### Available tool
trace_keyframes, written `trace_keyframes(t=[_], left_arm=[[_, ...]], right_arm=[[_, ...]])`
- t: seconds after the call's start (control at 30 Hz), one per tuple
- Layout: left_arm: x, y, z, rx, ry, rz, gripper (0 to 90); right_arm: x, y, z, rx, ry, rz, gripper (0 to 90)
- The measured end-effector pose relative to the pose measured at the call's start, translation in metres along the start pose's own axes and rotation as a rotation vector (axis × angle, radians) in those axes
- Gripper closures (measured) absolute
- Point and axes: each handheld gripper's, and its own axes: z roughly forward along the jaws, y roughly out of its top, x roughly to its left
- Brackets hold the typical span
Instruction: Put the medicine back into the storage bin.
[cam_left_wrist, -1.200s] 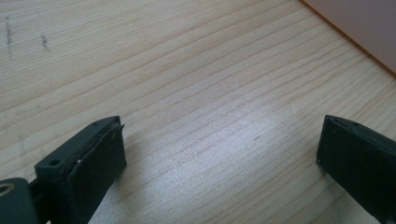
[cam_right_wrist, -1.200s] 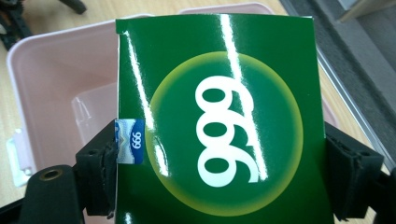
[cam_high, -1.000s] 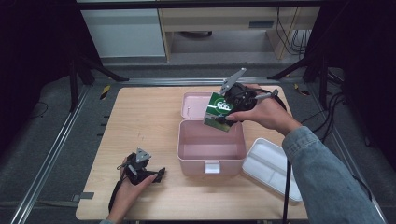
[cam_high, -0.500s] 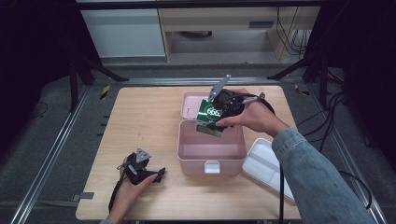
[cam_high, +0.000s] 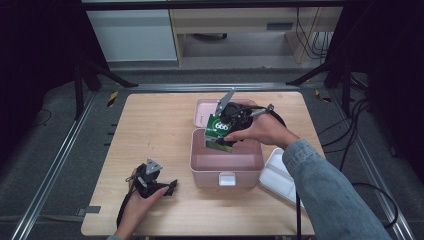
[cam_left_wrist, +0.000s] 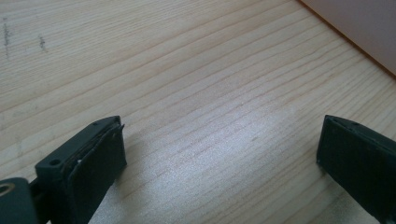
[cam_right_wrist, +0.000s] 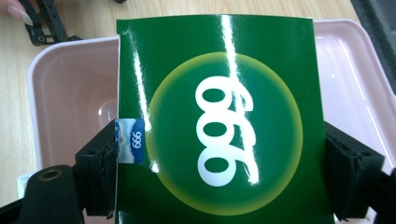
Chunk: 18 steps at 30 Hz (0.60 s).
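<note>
- Two grippers are in use: the right gripper (cam_high: 226, 131) pinches a green carton (cam_right_wrist: 219, 121) by its two narrow sides, jaws pressed flat against the cardboard
- Left gripper (cam_high: 159, 186) rests on the table (cam_high: 150, 130) near the front left of the pink box (cam_high: 227, 167), jaws spread wide with nothing between them
- Carton position: hanging over the open pink box, lower edge dipping toward the inside, not touching the floor of the box as far as can be judged
- Handling estimate: the carton looks light, thin-walled and glossy; the sheen suggests a slippery skin, and the walls would likely dent under a hard squeeze
- Recommended hold: across the narrow sides near the middle, as now, where the folded edges give stiffness; avoid the broad printed face
- White tray (cam_high: 280, 175) lies just right of the box, away from the carton's path
</note>
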Motion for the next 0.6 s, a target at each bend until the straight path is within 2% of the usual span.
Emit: trace_keyframes(t=[0.6], left_arm=[[0.0, 0.0, 0.0, 0.0, 0.0, 0.001, 0.3]], right_arm=[[0.008, 0.007, 0.022, 0.018, 0.052, -0.039, 17.1]])
